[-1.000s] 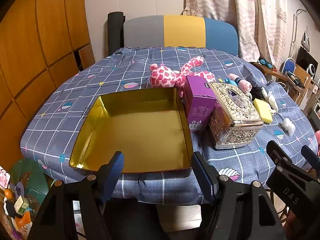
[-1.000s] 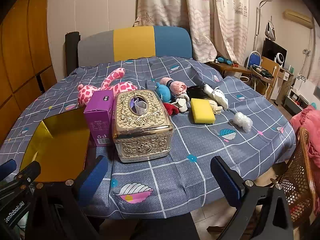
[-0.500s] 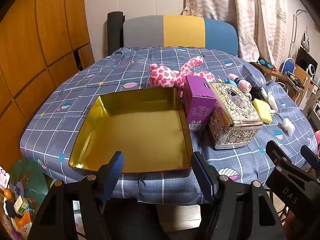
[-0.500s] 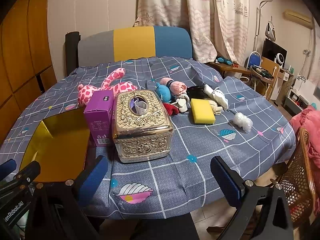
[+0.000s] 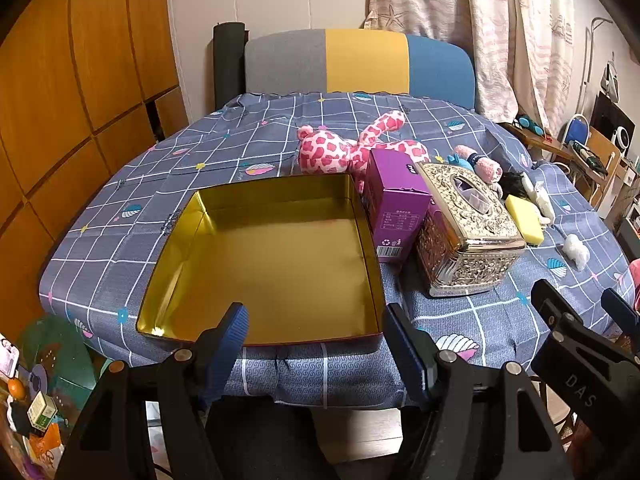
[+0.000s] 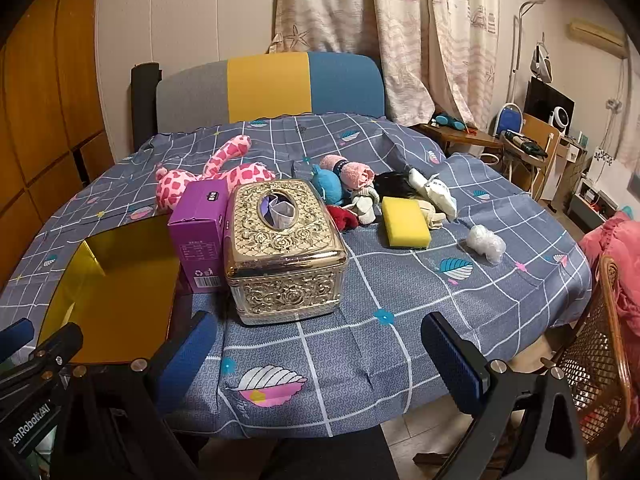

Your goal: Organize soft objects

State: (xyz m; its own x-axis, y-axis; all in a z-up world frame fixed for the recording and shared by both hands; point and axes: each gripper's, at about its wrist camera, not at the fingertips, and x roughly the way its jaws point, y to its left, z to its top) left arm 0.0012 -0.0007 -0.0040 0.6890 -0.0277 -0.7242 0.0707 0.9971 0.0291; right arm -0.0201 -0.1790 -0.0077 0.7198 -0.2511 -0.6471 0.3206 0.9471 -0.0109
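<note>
A gold tin tray (image 5: 264,256) (image 6: 116,288) lies empty on the table's near left. Behind it sprawls a pink spotted plush (image 5: 344,148) (image 6: 216,176). Further right lie a blue plush (image 6: 330,184), a pink rolled cloth (image 6: 352,170), a yellow sponge (image 6: 405,227) (image 5: 524,218), a white soft toy (image 6: 434,194) and a small white wad (image 6: 486,244). My left gripper (image 5: 316,344) hangs open at the tray's near edge, nothing between its fingers. My right gripper (image 6: 320,356) stands open over the near tablecloth, also holding nothing.
A purple carton (image 5: 394,208) (image 6: 200,232) and an ornate gold tissue box (image 5: 468,236) (image 6: 284,248) stand between the tray and the soft things. A colour-block chair back (image 6: 272,88) is behind the table, a wicker chair (image 6: 596,364) at the right.
</note>
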